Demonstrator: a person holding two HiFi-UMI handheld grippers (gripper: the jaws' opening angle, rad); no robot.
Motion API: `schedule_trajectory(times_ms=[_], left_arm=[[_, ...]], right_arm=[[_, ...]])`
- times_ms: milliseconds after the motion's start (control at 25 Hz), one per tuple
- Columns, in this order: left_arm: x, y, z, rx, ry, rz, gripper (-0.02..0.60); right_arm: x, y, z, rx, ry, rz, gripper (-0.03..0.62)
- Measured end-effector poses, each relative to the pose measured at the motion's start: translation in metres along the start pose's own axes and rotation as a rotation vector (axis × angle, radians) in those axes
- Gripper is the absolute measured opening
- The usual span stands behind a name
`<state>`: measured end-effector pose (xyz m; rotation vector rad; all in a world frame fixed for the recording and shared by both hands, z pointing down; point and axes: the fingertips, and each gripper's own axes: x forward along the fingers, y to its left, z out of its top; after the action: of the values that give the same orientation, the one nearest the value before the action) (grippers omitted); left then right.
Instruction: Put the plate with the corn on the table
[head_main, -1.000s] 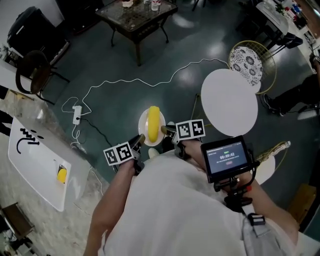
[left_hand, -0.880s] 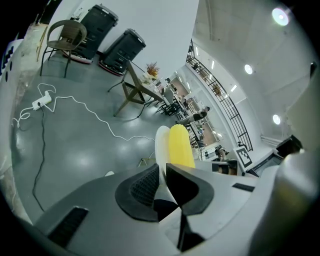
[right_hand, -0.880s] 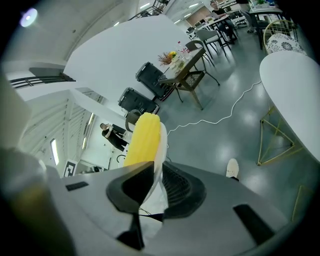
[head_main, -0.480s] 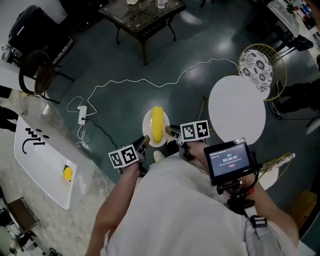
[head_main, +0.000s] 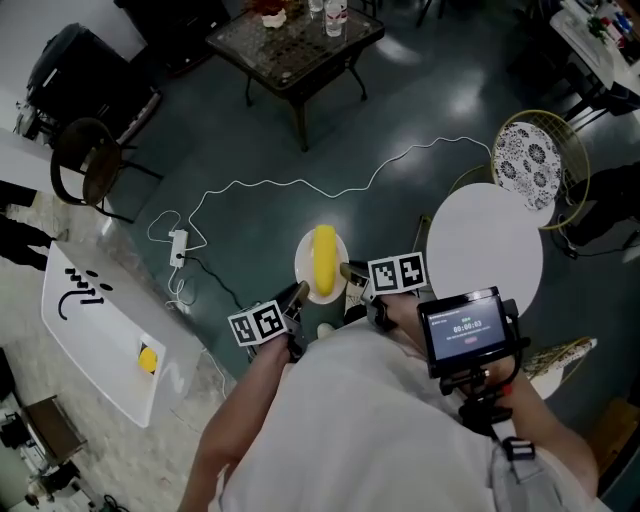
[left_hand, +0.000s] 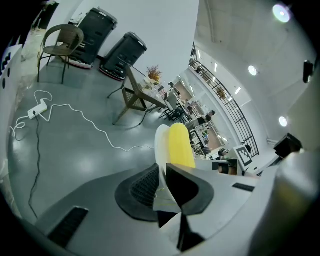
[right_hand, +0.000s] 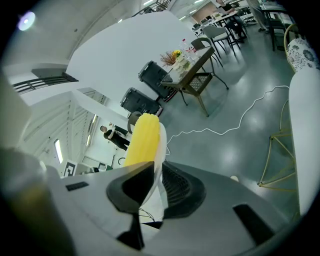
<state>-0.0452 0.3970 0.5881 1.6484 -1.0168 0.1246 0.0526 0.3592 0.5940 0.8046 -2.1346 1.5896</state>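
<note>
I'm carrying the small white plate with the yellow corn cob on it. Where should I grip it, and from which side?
Grip the small white round plate by its thin rim, the left gripper coming from the left and the right gripper from the right, as both hold it now. The yellow corn cob lies along the middle, so the rim is the free part.
</note>
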Motion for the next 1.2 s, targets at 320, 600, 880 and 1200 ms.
schedule_trajectory(times_ms=[320, 600, 880, 1200], left_arm=[[-0.003, -0.001, -0.001, -0.004, -0.006, 0.009, 0.054], [-0.008, 0.007, 0.005, -0.023, -0.032, 0.024, 0.054], [0.003, 0.009, 0.007, -0.013, -0.042, 0.027, 0.054], [0.044, -0.025, 0.053, -0.018, -0.044, 0.046, 0.054]], right_arm=[[-0.001, 0.003, -0.002, 0.000, 0.004, 0.008, 0.055], [0.009, 0.010, 0.006, -0.026, 0.000, 0.030, 0.055], [0.010, 0.002, 0.009, -0.031, -0.010, 0.049, 0.054], [-0.008, -0.018, 0.074, -0.007, -0.005, 0.063, 0.054]])
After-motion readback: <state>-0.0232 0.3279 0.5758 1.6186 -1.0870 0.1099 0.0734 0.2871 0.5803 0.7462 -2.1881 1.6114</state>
